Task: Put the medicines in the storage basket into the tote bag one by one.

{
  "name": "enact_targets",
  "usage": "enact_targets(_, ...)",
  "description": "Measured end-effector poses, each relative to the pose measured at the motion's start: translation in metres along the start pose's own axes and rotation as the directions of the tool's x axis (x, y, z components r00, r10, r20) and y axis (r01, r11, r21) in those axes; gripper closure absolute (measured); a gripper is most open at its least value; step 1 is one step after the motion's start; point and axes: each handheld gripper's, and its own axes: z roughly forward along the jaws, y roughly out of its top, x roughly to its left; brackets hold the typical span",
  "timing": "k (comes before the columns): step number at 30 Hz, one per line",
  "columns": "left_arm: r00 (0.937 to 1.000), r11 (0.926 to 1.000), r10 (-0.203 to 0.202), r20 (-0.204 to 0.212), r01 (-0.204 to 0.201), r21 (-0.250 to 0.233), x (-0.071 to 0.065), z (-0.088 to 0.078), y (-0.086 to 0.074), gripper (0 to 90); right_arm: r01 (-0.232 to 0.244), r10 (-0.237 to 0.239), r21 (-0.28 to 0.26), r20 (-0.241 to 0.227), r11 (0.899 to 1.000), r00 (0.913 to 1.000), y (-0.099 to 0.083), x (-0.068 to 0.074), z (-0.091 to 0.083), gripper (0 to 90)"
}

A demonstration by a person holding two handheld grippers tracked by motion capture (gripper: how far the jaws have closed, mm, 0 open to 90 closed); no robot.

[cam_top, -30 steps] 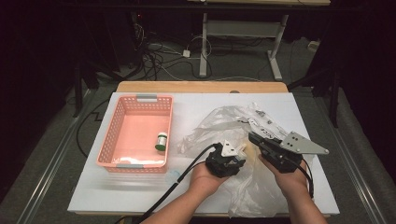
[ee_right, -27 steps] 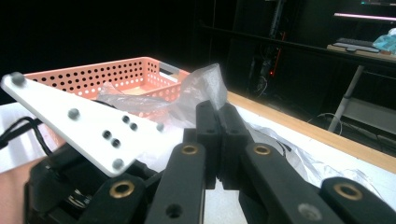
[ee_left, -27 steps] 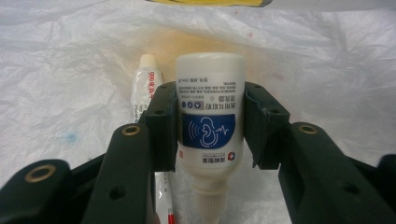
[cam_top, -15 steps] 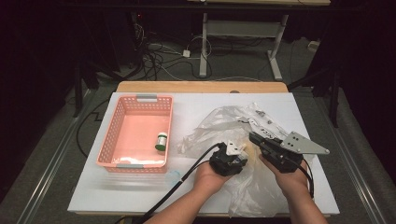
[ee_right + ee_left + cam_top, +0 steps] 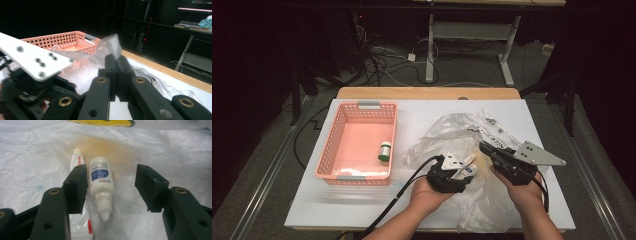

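Dropper bottle (image 5: 100,184), white with a blue label, lies on the clear plastic bag (image 5: 37,152) between the open jaws of the left gripper (image 5: 111,187). Jaws have just been opening; the bottle sits close against the one jaw, clear of the other, nozzle pointing back toward the camera. A thin white tube (image 5: 76,161) with red print lies beside it, partly under that same jaw. The left gripper view gives this close detail plus an orange stain under the plastic and a yellow edge at top.

The high view shows the wider layout: left gripper (image 5: 457,172) near the desk (image 5: 362,205) front centre, bottle (image 5: 468,170) and tube just tiny white shapes at its tip, bag (image 5: 447,130) spread over the desk's right half, right gripper (image 5: 484,147) just beside the left one. Pink basket (image 5: 357,145) on the left holds a small green-capped bottle (image 5: 385,150).

The right gripper view shows what the others can't: right gripper (image 5: 116,67) jaws pressed together, pinching a raised fold of the bag (image 5: 110,45). Basket (image 5: 62,41) behind it, left gripper's grey plate blurred in the foreground.
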Motion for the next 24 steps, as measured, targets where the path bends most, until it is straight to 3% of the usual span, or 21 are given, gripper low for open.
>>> enact_targets(3,0.9998,0.9998,0.017,0.007,-0.017,-0.007,-0.002,-0.014,-0.006,38.0,0.002,-0.002,0.002,0.003,1.0,1.0,0.0,0.0,0.0,89.5)
enact_targets(9,0.9988,1.0,0.006,0.048,-0.006,-0.004,-0.007,-0.039,-0.015,32.6,0.003,-0.003,0.002,0.004,1.0,1.0,0.0,0.001,0.0,88.8)
enact_targets(16,0.9992,0.9995,0.032,0.025,-0.033,0.006,-0.011,-0.063,-0.021,17.8,0.002,-0.002,0.004,0.004,1.0,1.0,0.0,0.001,0.0,88.9)
enact_targets(20,0.9997,0.9997,0.021,0.012,-0.02,-0.015,-0.008,-0.075,-0.025,13.3,0.005,-0.005,0.005,0.003,1.0,1.0,0.0,0.001,0.001,88.9)
enact_targets(24,0.9999,0.9995,-0.017,-0.002,0.017,-0.025,-0.004,-0.085,-0.026,0.0,0.002,-0.002,0.004,0.003,1.0,1.0,0.0,0.001,0.001,88.9)
